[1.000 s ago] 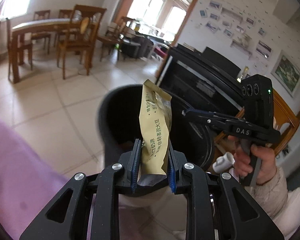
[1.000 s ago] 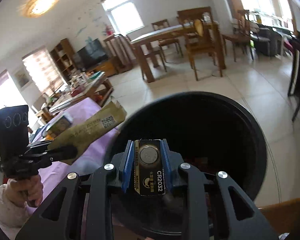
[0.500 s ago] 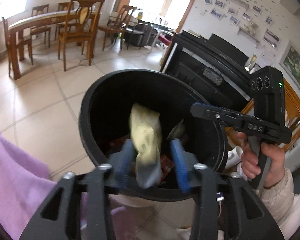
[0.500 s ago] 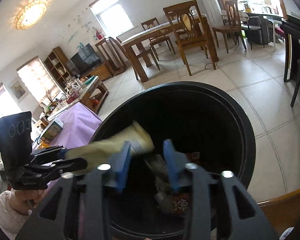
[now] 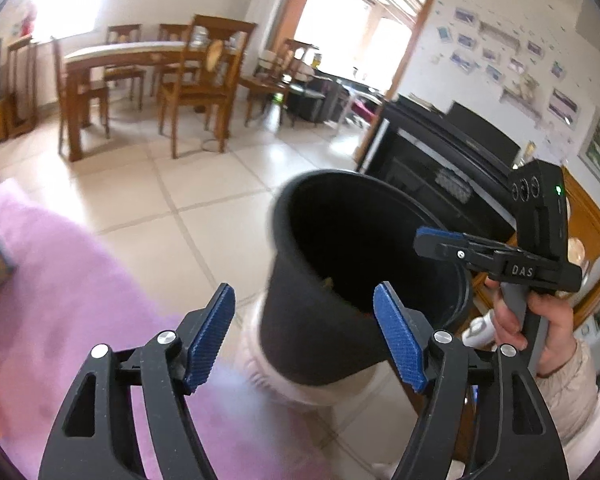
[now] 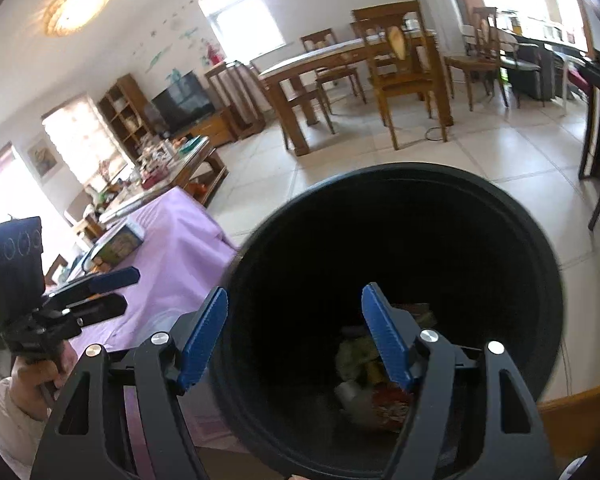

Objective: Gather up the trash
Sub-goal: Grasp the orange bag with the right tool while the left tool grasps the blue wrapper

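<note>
Left gripper [image 5: 304, 336]: jaws spread wide, having just been opening, nothing between the blue pads [image 5: 210, 338]. It hangs near the outer wall of the black bin [image 5: 320, 328], beside the purple cloth [image 5: 60, 280].

Right gripper [image 6: 294, 336]: jaws likewise spread, having just been opening, nothing between them. It hangs over the bin's mouth, its left pad just outside the rim.

Trash [image 6: 364, 364]: crumpled wrappers lie at the bin's bottom. The bin stands on the tile floor [image 5: 132, 184], against the cloth's edge.
</note>
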### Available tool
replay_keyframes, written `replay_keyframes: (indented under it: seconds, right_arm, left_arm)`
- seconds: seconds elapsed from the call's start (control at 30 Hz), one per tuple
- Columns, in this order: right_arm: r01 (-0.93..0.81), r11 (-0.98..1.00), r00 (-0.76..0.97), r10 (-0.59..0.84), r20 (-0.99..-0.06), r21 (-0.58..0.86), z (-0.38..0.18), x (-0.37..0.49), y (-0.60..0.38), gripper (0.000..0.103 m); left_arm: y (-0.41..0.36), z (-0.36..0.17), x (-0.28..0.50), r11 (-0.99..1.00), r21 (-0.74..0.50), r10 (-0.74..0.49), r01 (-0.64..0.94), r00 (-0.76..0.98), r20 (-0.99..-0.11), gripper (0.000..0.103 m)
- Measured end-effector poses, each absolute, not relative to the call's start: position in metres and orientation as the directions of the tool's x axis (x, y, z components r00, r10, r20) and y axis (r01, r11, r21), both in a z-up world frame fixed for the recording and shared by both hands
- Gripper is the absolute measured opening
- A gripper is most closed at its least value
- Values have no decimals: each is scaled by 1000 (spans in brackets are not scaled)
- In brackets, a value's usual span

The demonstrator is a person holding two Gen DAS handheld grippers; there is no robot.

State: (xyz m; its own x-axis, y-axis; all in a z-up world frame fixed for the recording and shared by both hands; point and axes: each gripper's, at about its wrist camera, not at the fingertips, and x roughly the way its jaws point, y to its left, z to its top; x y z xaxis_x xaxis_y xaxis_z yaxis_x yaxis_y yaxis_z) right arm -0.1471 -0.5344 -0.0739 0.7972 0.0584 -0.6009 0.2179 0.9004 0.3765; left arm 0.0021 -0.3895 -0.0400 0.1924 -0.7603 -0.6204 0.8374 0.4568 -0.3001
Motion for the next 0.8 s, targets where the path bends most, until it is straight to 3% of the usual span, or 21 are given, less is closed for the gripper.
replay_keyframes:
  seconds: [0.27,0.33,0.53,0.8]
  right_arm:
    - [71,943,757,161,-633,325,-66,-89,-450,70]
    - [31,947,744,192,-640,321,-67,-73,-428,78]
    - [-114,942,691,303,-657,315,-70,-25,-352,79]
    - [-244,912,614,409,-675,331,-74,35,-265,79]
  left_arm:
    - [-257,-29,47,605,-314,-725,732,345,-596,72]
    - [-217,-25,63,655,-311,-701,688,401,-590,72]
    - [-113,-14,128,789,-300,-592,537,533,-604,72]
    - [-87,-19,227,790,-342,-587,509,466,-662,72]
